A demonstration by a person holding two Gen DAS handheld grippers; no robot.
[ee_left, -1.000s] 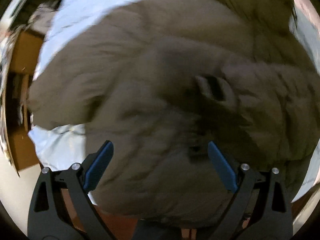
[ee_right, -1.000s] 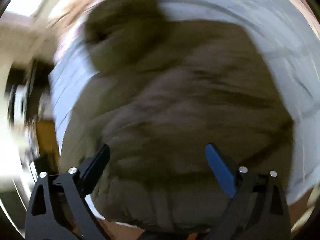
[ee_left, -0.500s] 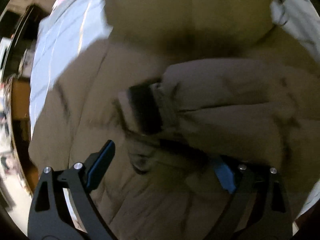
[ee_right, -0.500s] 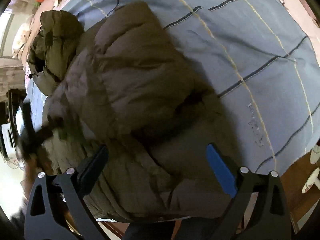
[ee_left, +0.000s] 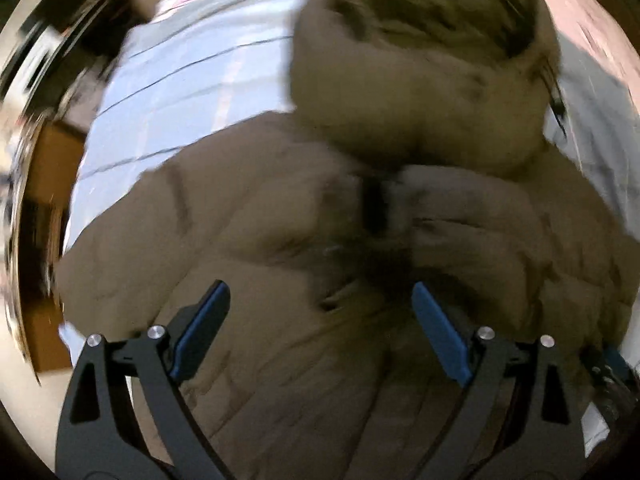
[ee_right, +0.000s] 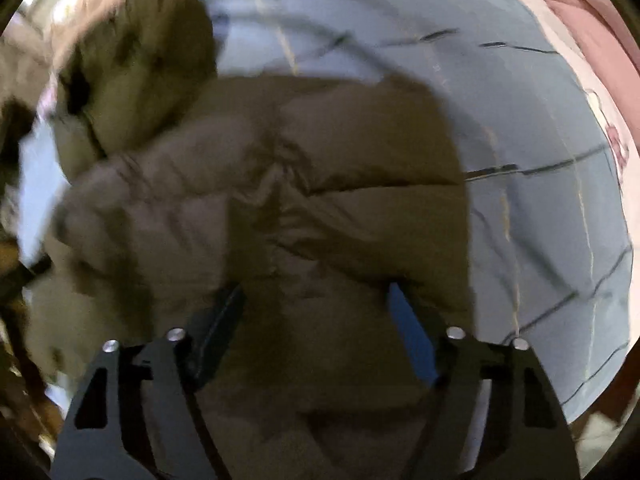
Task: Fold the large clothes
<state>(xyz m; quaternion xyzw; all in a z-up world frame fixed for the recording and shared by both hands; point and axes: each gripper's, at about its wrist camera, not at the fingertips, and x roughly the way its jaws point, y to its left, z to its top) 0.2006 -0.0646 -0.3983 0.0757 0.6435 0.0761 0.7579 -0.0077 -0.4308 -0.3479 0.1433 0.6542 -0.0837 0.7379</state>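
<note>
A puffy brown jacket lies on a bed, with its hood at the upper right and a dark cuff at mid-frame. My left gripper hangs just above the jacket's body, pointing steeply down, open with nothing gripped. In the right wrist view the jacket fills the middle, its hood at the upper left. My right gripper points straight down into the jacket's near part. Its jaws are closing with puffy fabric bulging between the fingers; the view is blurred and no firm pinch shows.
The bed's light blue sheet with dark and yellow lines spreads right of the jacket, and left of it in the left wrist view. A pink blanket lies at the far right. Brown furniture stands beside the bed's left edge.
The left wrist view has slid along the jacket, so the hood now shows at the top and the cuff sits farther away. My right gripper has dropped closer to the jacket and its jaws have narrowed.
</note>
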